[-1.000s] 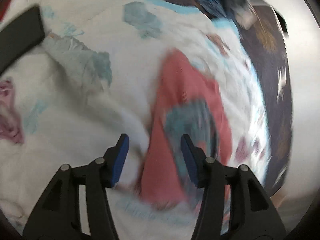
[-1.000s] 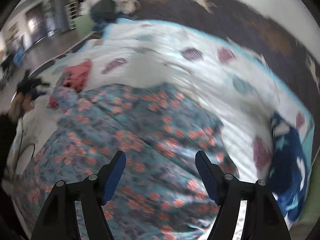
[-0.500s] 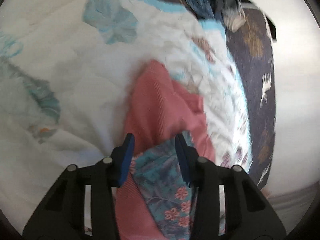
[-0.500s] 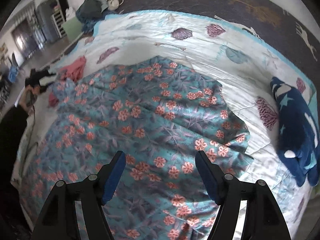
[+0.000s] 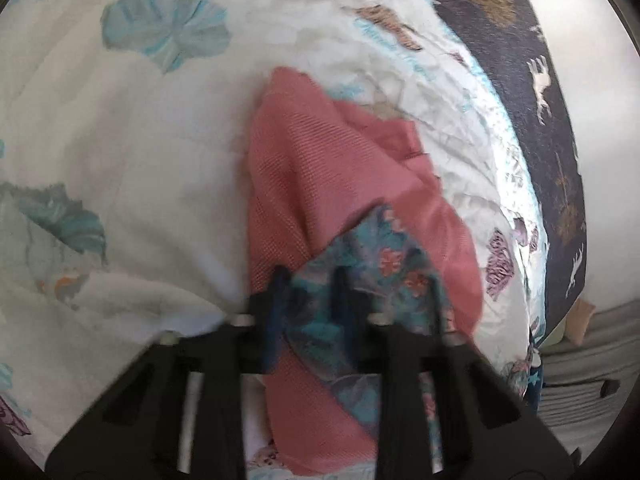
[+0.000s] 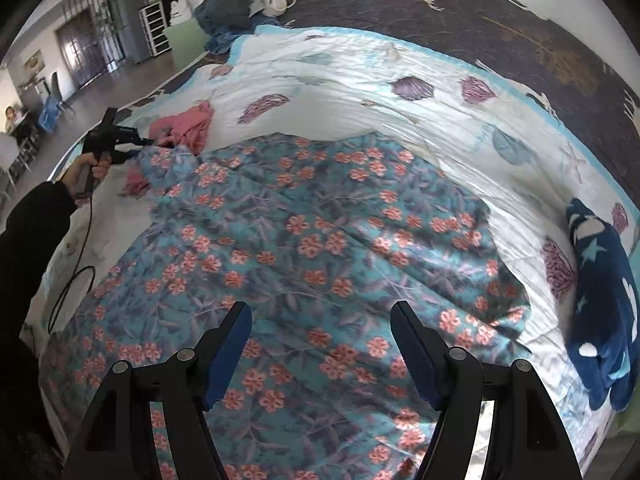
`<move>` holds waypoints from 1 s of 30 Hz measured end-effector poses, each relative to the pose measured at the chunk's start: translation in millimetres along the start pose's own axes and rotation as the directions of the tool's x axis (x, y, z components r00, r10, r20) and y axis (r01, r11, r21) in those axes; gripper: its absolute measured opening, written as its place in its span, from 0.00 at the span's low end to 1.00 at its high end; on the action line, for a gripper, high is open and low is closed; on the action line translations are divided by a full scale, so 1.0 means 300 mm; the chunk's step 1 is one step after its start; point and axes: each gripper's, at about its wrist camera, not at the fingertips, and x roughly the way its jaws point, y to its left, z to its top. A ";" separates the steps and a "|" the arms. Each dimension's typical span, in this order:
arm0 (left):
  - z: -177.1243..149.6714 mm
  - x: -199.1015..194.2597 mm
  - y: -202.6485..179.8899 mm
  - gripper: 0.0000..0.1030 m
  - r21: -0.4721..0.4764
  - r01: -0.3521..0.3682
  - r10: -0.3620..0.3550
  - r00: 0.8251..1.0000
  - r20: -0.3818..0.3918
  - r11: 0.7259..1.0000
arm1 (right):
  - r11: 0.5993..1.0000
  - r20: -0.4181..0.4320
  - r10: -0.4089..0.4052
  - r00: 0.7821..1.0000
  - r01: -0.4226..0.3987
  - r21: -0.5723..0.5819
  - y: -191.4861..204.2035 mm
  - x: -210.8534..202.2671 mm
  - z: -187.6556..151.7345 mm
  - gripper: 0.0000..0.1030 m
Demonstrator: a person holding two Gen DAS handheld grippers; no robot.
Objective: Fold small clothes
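Observation:
A large teal garment with pink flowers (image 6: 320,240) lies spread over the white quilt (image 6: 360,64). Its far left corner (image 5: 384,256) rests on a crumpled pink garment (image 5: 304,168). My left gripper (image 5: 308,276) is closing tight on that floral corner, and the cloth fills the narrow gap between its pads. In the right wrist view the same left gripper (image 6: 154,145) sits at the pink garment (image 6: 188,124), held by a hand (image 6: 86,168). My right gripper (image 6: 320,316) hovers open above the near part of the floral garment, nothing between its fingers.
A dark blue blanket with white stars (image 6: 600,280) lies at the quilt's right edge. A dark rug with deer figures (image 6: 480,8) lies beyond the quilt. A pile of clothes (image 6: 228,8) sits at the far end. A black cable (image 6: 68,292) hangs from the left hand.
My left gripper moved in onto the floral corner over the pink garment and its jaws narrowed from wide to clamped. The right gripper pulled back a little, still open.

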 end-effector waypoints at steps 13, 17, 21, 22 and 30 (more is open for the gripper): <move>-0.119 -0.484 -0.368 0.08 0.352 0.434 -0.498 0.859 0.116 0.829 | 0.999 0.061 0.044 0.997 -0.042 -0.033 0.089 -0.080 0.076 0.71; -0.252 -0.645 -0.569 0.08 0.504 0.498 -0.591 0.806 0.031 0.706 | 0.986 0.113 0.155 0.981 -0.161 0.046 0.109 -0.120 0.159 0.71; -0.439 -0.746 -0.726 0.08 0.630 0.515 -0.622 0.780 -0.065 0.581 | 0.905 0.208 0.349 0.914 -0.387 0.180 0.119 -0.169 0.239 0.72; -0.471 -0.754 -0.747 0.08 0.649 0.513 -0.620 0.780 -0.080 0.562 | 0.874 0.218 0.394 0.893 -0.437 0.214 0.124 -0.172 0.256 0.75; -0.853 -0.756 -0.889 0.08 0.771 0.510 -0.553 0.794 -0.252 0.381 | 0.630 0.159 0.688 0.708 -0.691 0.354 0.252 -0.142 0.367 0.76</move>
